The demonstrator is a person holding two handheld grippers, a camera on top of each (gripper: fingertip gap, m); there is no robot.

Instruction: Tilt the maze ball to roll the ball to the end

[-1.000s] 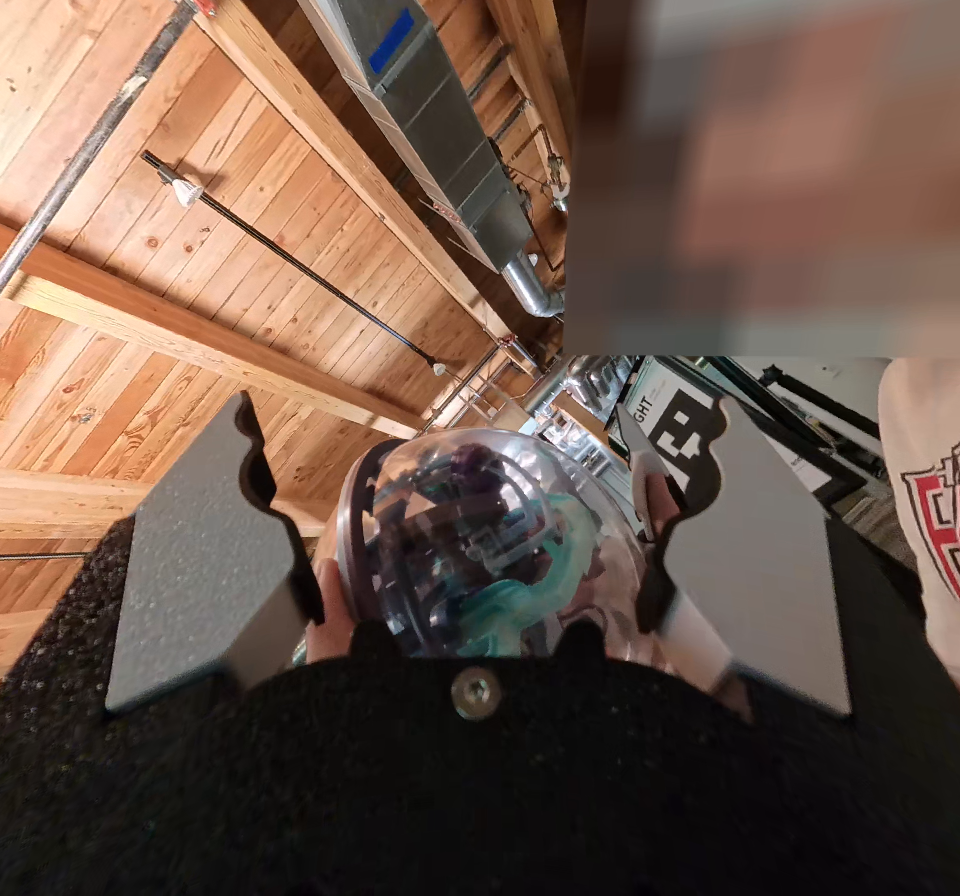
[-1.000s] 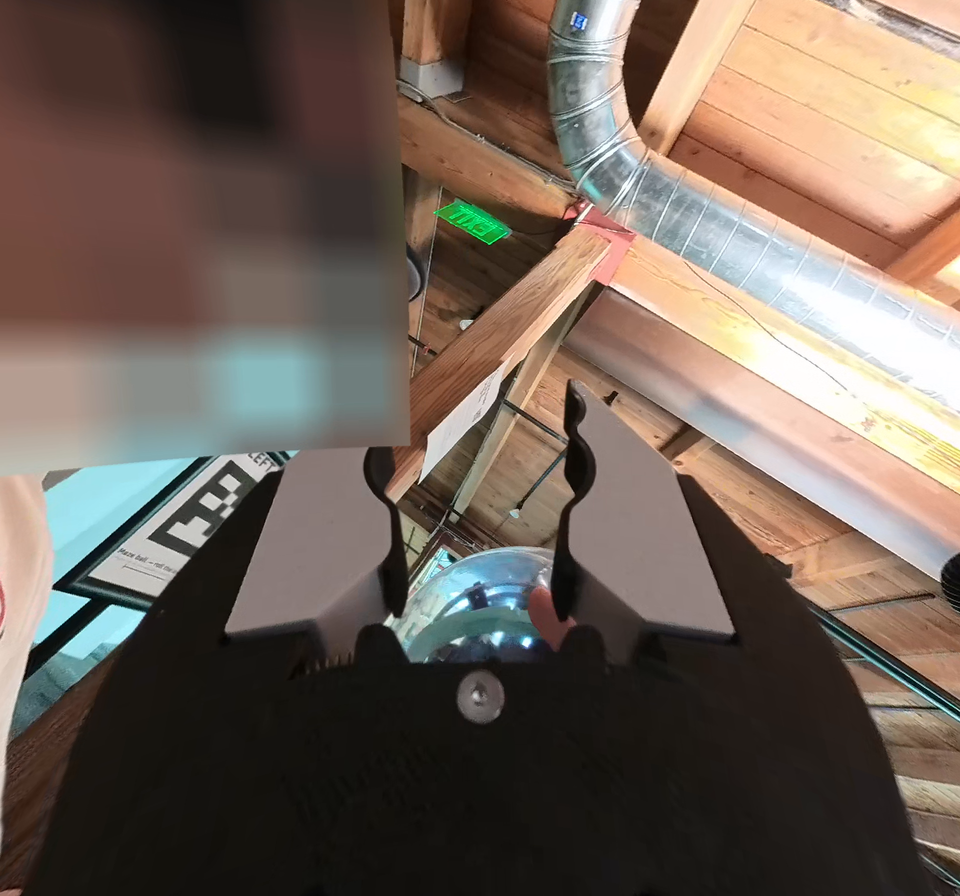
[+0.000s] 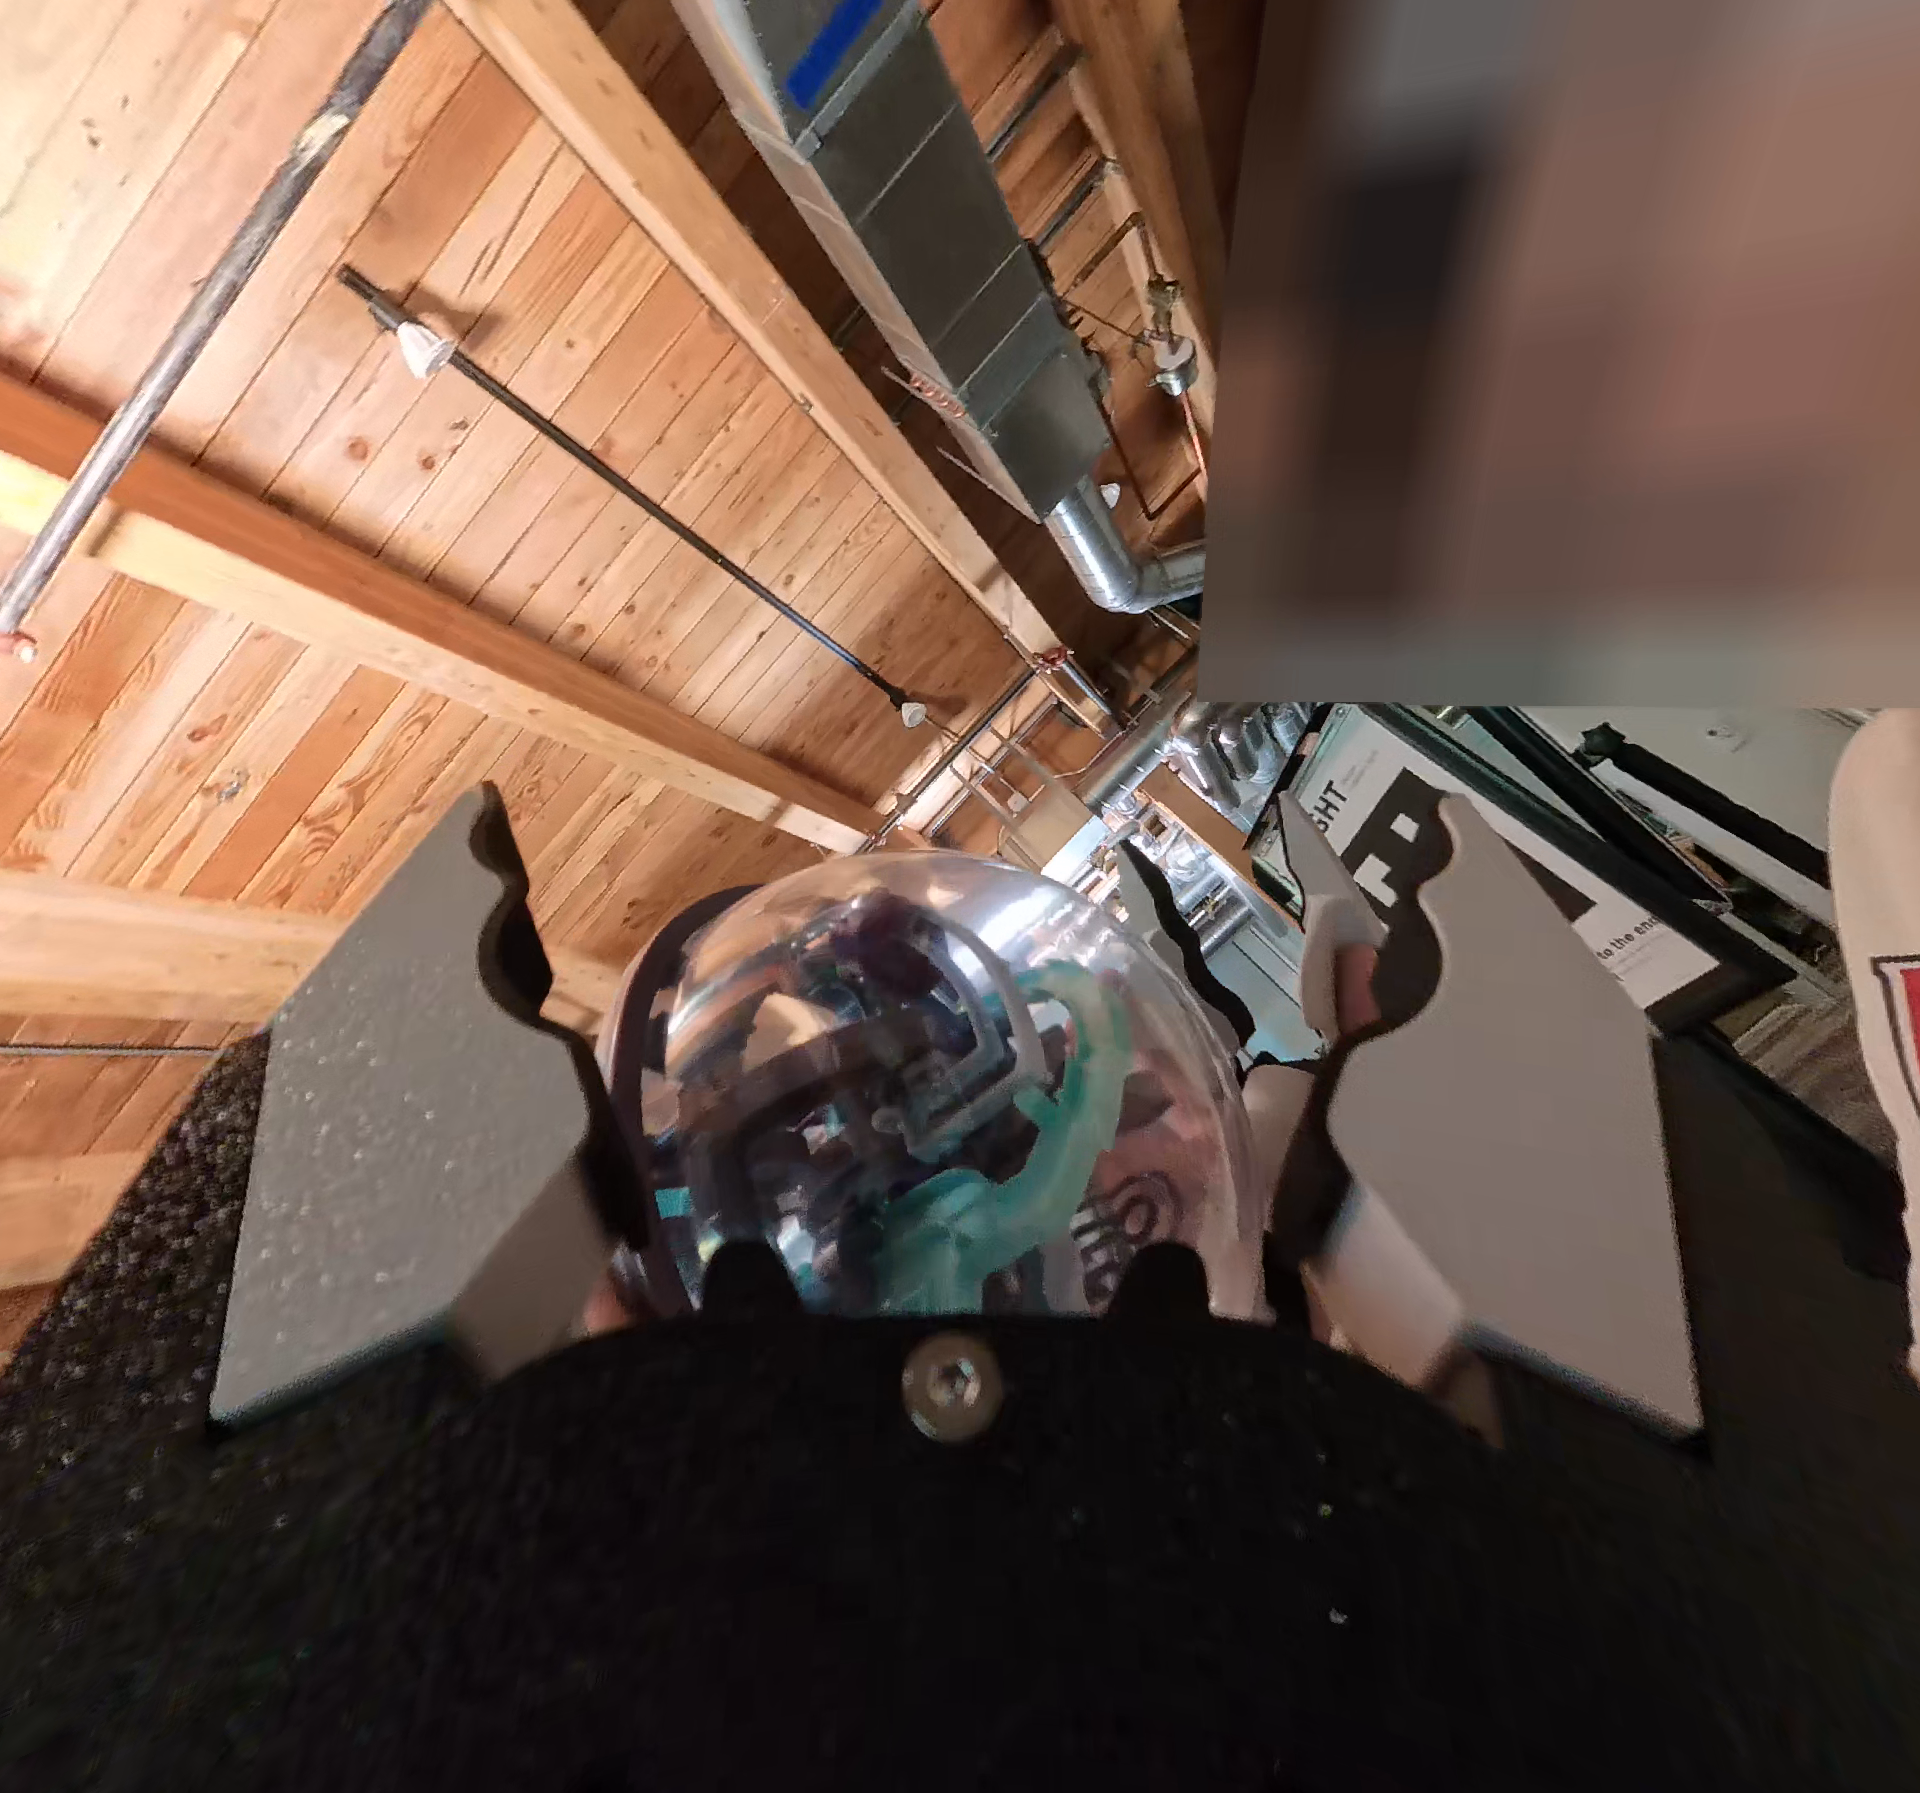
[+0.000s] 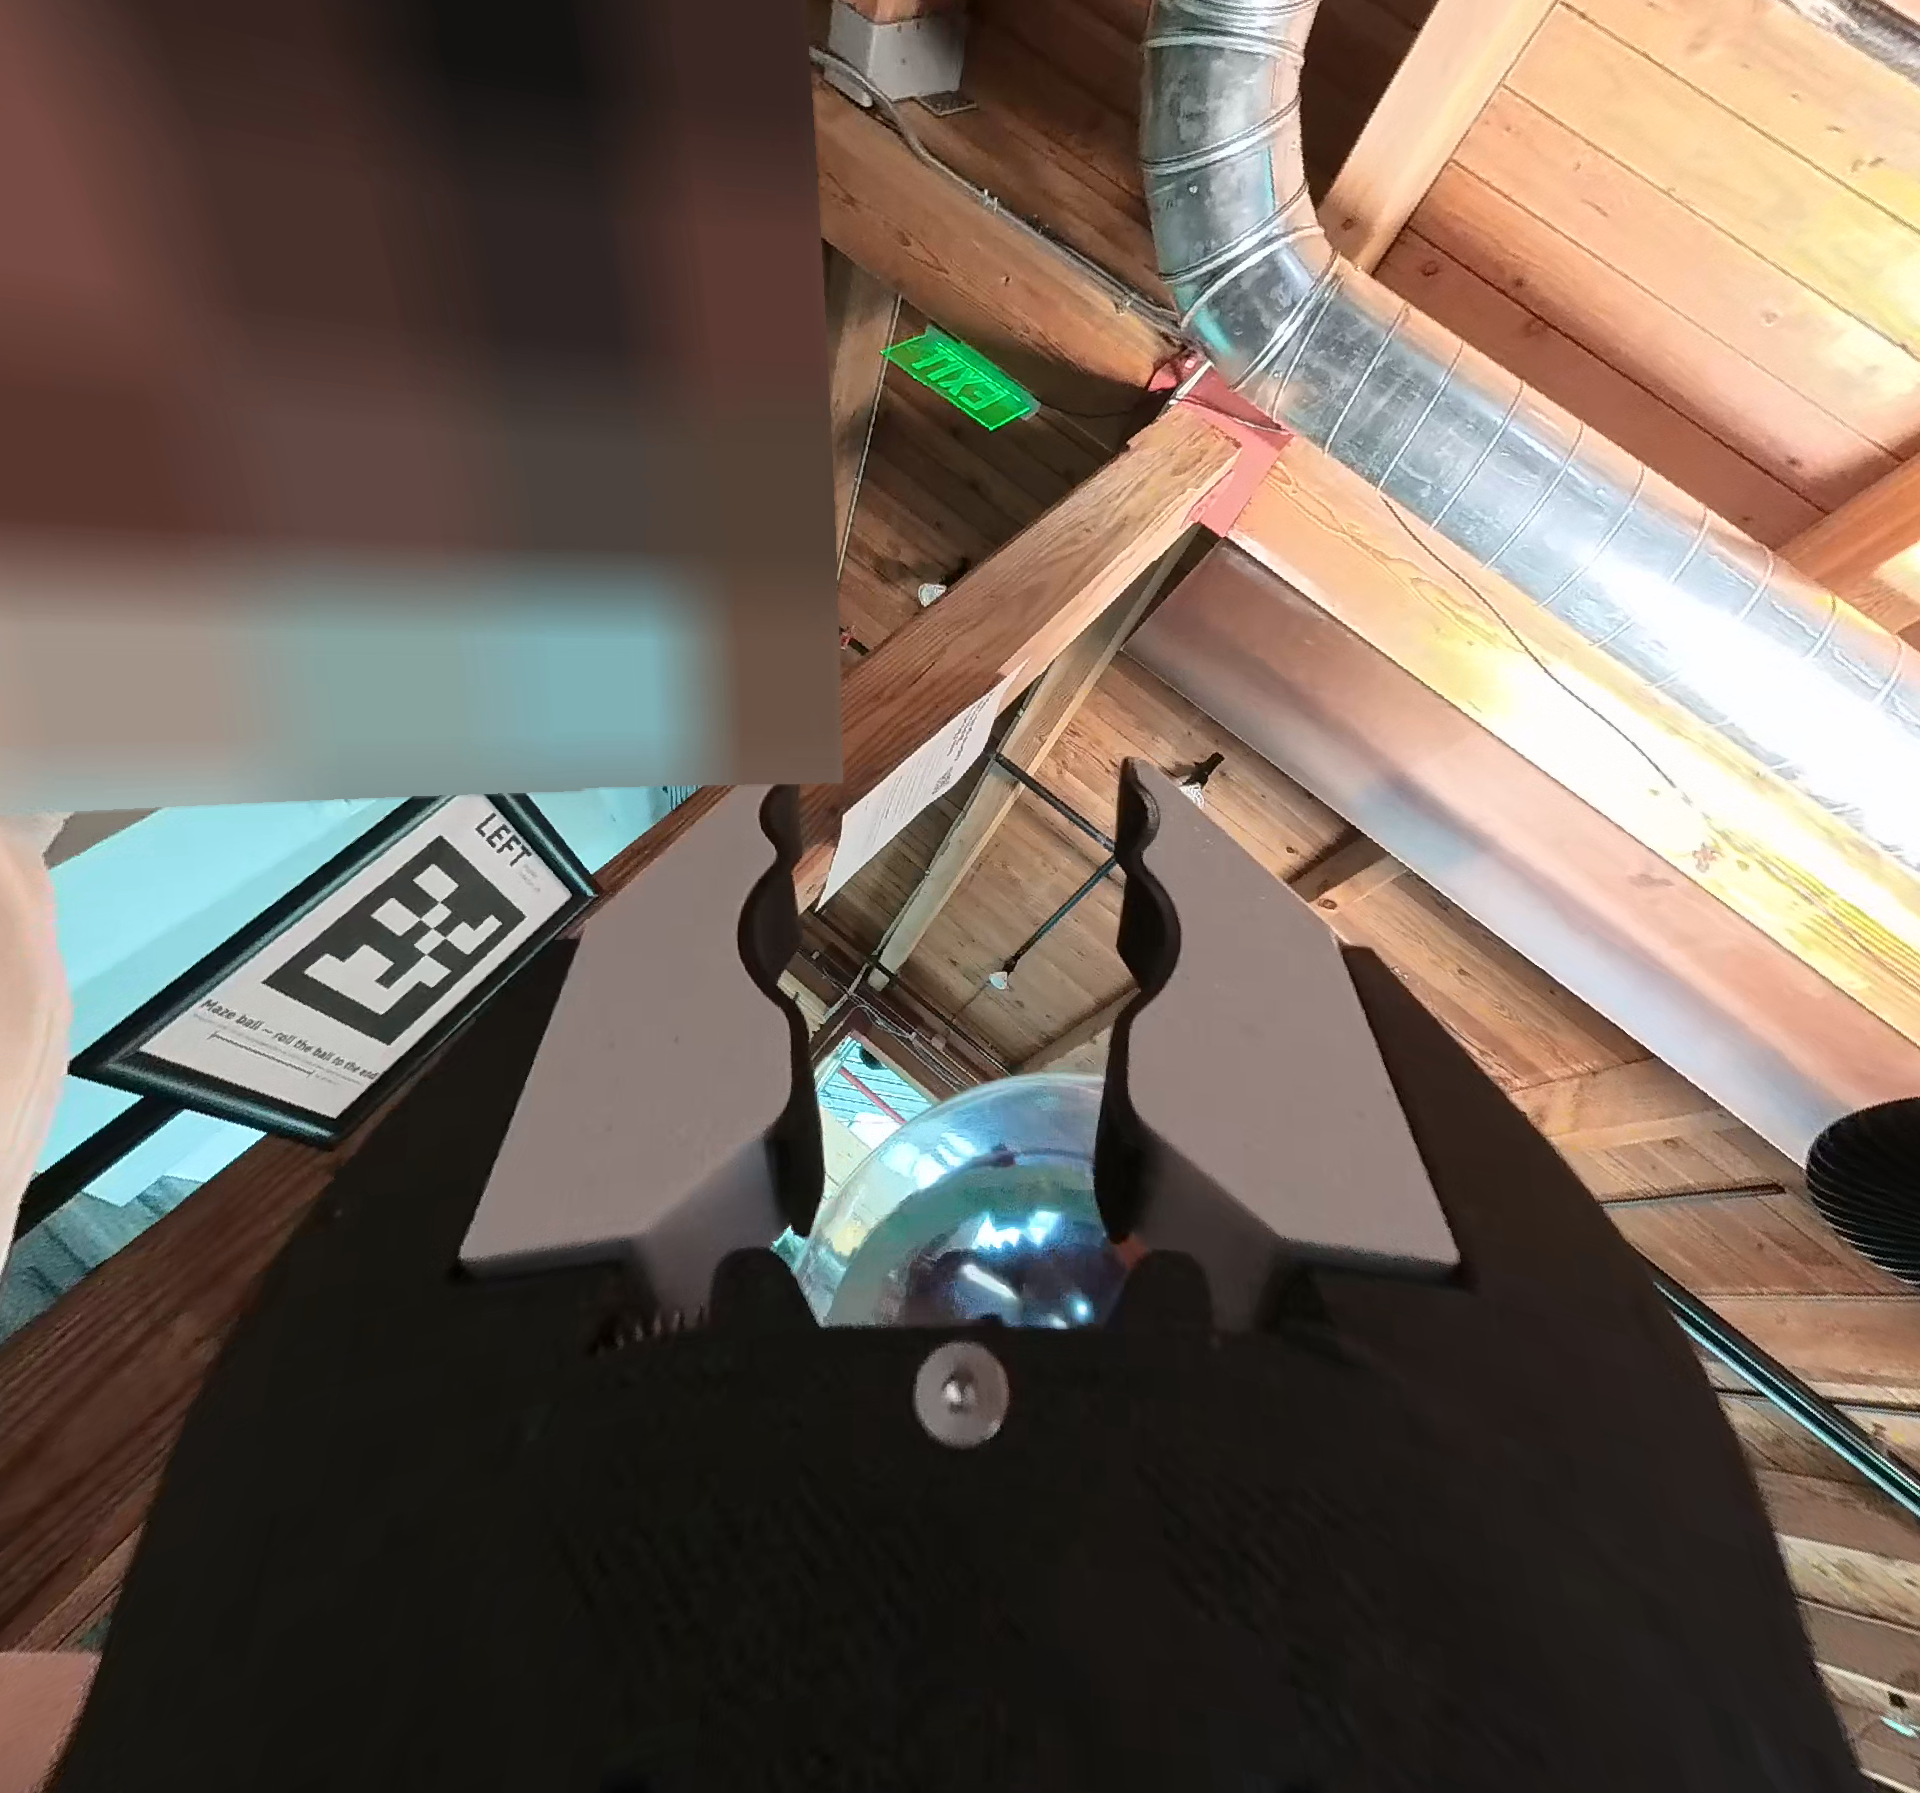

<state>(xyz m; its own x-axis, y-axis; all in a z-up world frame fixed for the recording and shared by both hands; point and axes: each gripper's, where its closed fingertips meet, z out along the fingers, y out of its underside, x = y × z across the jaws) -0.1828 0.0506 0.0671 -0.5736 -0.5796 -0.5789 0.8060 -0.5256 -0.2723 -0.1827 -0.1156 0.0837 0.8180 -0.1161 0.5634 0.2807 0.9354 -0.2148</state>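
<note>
The maze ball is a clear sphere with teal and purple tracks inside, held up toward the ceiling. My left gripper is spread wide, with its two grey fingers against the ball's left and right sides. The small ball inside cannot be made out. In the right wrist view the maze ball sits low between the fingers of my right gripper, which press on it with a narrow gap. The right gripper's fingers also show at the ball's right side in the left wrist view.
Both cameras look up at a wooden plank ceiling with beams and metal ducts. A framed marker sign stands at the left. A person's light sleeve is at the right edge. A dark ribbed object is at the far right.
Both grippers and the ball have tilted slightly, so the ceiling has shifted a little in both views. The holds on the ball look the same.
</note>
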